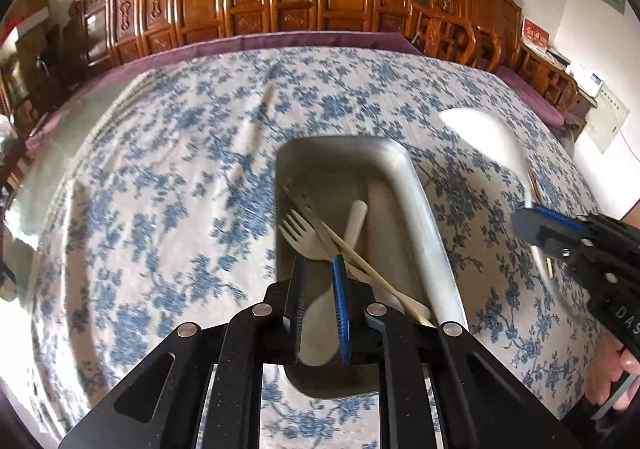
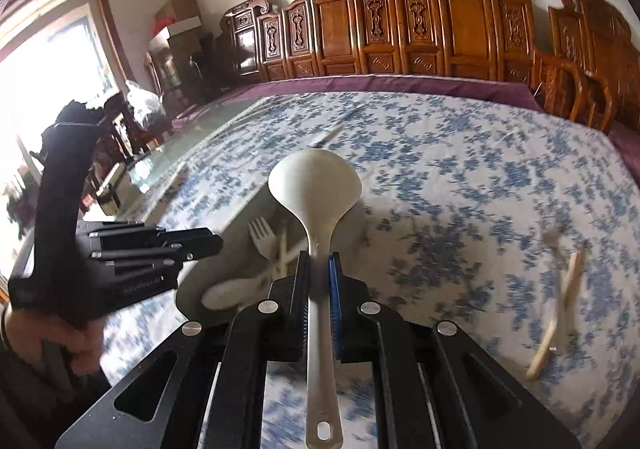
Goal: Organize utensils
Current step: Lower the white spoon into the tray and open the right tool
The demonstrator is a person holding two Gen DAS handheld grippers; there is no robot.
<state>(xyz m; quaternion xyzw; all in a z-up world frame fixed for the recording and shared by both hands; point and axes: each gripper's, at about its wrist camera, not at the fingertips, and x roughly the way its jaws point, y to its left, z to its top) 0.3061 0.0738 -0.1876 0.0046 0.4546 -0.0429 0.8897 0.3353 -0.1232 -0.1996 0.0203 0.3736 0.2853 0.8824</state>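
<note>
Our right claw (image 2: 319, 261) grips the white plastic ladle (image 2: 315, 185) by its handle, above the rectangular metal tray (image 1: 404, 185). Our left claw (image 1: 320, 269) is slightly parted, empty, over the tray's white plastic fork (image 1: 298, 235) and wooden chopsticks (image 1: 360, 261), on the blue-floral-clothed worktop (image 1: 160, 169).

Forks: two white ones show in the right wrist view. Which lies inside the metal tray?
The left fork, tines up beside the ladle, lies in the tray. The other fork lies on the floral cloth, far right.
</note>
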